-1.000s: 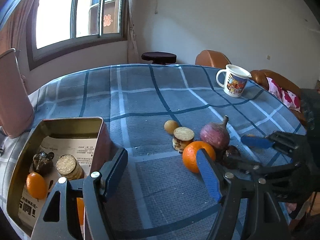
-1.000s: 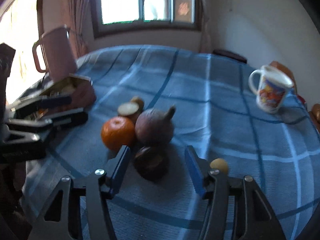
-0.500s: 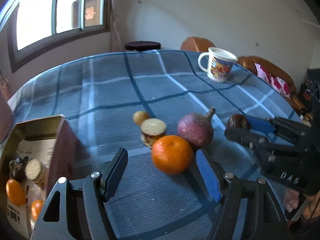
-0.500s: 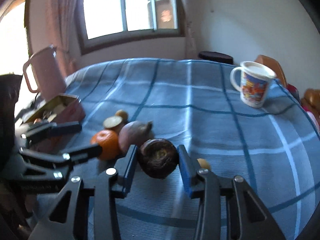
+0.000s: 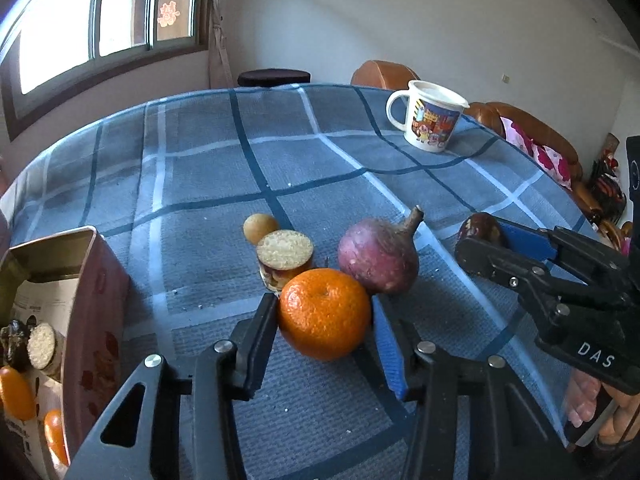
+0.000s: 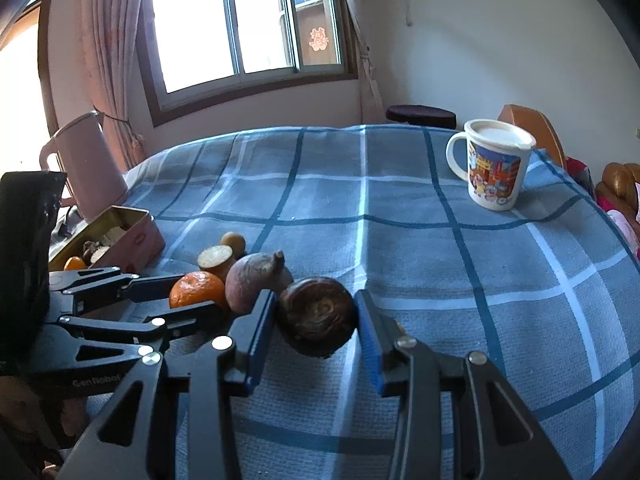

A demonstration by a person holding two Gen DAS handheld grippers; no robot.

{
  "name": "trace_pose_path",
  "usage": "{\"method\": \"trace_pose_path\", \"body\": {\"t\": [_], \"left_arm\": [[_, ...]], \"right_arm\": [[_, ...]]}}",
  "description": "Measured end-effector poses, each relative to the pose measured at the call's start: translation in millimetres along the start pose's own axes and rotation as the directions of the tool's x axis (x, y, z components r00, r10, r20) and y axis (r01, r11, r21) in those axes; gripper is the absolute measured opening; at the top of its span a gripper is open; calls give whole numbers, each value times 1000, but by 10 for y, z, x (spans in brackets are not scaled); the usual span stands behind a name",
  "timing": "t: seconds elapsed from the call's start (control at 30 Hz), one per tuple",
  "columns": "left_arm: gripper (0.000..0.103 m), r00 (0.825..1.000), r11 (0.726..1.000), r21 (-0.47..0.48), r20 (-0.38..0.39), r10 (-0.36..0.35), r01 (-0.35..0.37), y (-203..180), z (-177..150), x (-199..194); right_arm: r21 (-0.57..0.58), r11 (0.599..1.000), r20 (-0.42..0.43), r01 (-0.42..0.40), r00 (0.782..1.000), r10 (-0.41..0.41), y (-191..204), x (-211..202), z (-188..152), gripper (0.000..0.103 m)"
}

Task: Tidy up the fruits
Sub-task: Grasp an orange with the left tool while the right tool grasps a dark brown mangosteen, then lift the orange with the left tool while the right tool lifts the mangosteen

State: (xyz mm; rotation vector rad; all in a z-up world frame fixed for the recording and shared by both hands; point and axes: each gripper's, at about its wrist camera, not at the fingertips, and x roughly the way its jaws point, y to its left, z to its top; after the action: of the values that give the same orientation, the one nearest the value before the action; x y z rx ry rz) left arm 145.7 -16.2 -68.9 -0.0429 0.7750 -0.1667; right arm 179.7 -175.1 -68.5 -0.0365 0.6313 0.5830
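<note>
Your left tool (image 5: pixel 325 328) has its two fingers pressed against the sides of one orange mandarin (image 5: pixel 324 313), which sits on the desk (image 5: pixel 200 184); whether it has left the cloth cannot be told. Your right tool (image 6: pixel 316 320) is clamped on one dark brown round fruit (image 6: pixel 316 314), held just above the cloth. The landmark is the open tin box (image 5: pixel 94 300): it lies to the left of the left tool, close by, so your left hand is much the nearer one, and the right tool would have to cross over the remaining pile to reach it. The box's long axis runs roughly away from you. Between the box and the right tool, touching or nearly touching the mandarin, are one purple bulb-shaped fruit with a stem (image 5: pixel 378 256), one short cut cylinder with a pale top (image 5: pixel 285 258), and one small tan round fruit (image 5: pixel 260 228) just behind it. Inside the box you can count two orange fruits (image 5: pixel 16 392), one dark piece and one more pale-topped cylinder. Far from the box, across the desk, stands one printed mug (image 5: pixel 428 120); one pink pitcher (image 6: pixel 86 164) stands just behind the box.
</note>
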Motion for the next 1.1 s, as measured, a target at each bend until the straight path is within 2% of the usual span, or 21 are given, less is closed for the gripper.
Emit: {"method": "trace_pose_path", "body": {"t": [0.27, 1.1], "left_arm": [[49, 996, 998, -57, 91, 23, -17, 153, -53, -237], [49, 973, 996, -61, 216, 83, -71, 144, -110, -477]], "right_arm": [[-15, 1000, 31, 5, 1000, -5, 38, -57, 1, 43], [-69, 997, 142, -16, 989, 25, 147, -261, -27, 43]]}}
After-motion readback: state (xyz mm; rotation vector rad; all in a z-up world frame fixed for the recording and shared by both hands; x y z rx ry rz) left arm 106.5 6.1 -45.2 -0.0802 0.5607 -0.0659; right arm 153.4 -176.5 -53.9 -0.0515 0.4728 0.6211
